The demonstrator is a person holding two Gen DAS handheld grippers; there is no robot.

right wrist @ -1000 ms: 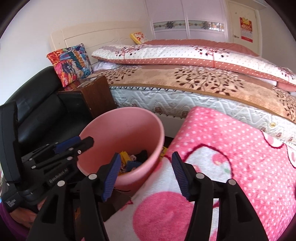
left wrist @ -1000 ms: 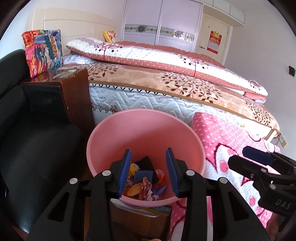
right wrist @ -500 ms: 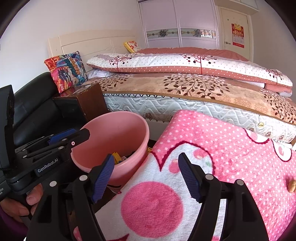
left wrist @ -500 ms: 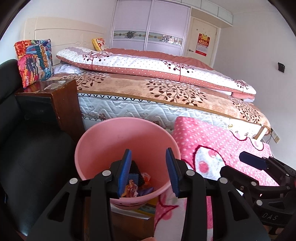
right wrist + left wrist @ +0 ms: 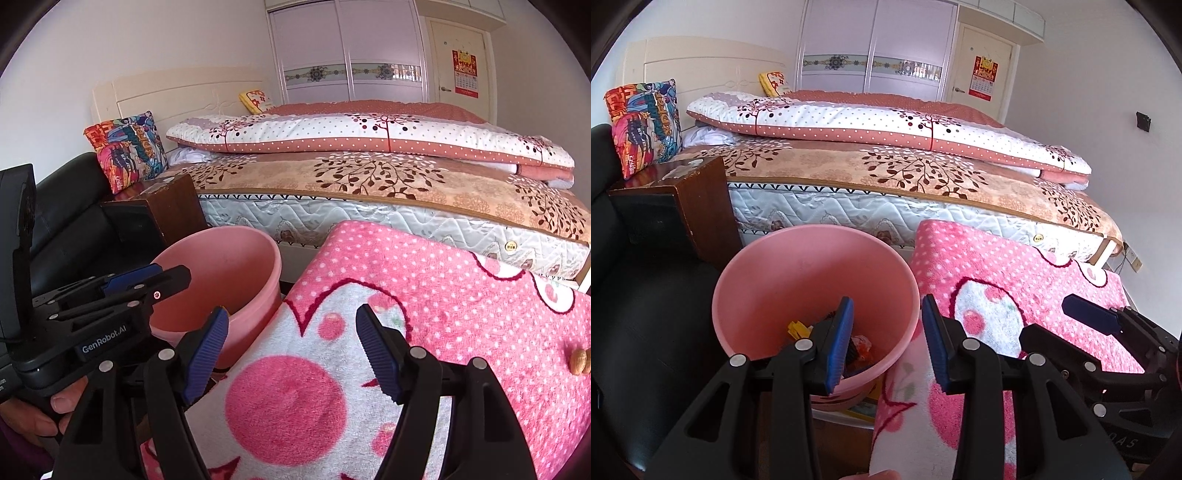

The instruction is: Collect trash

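Mostly, left gripper [image 5: 887, 332] hides bucket [image 5: 812, 251] trash, seemingly wrappers.

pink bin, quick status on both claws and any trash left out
Left claw open, empty, over pink bin. Right claw open, empty, over pink blanket. Wrappers in bin. One peanut on blanket; nothing blocking.

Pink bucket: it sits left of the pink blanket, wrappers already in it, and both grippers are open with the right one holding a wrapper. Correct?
Not quite. The right gripper holds nothing; the right wrist view shows only pink blanket between its open jaws. The pink bucket, with wrappers inside, and the open left gripper are as you say.
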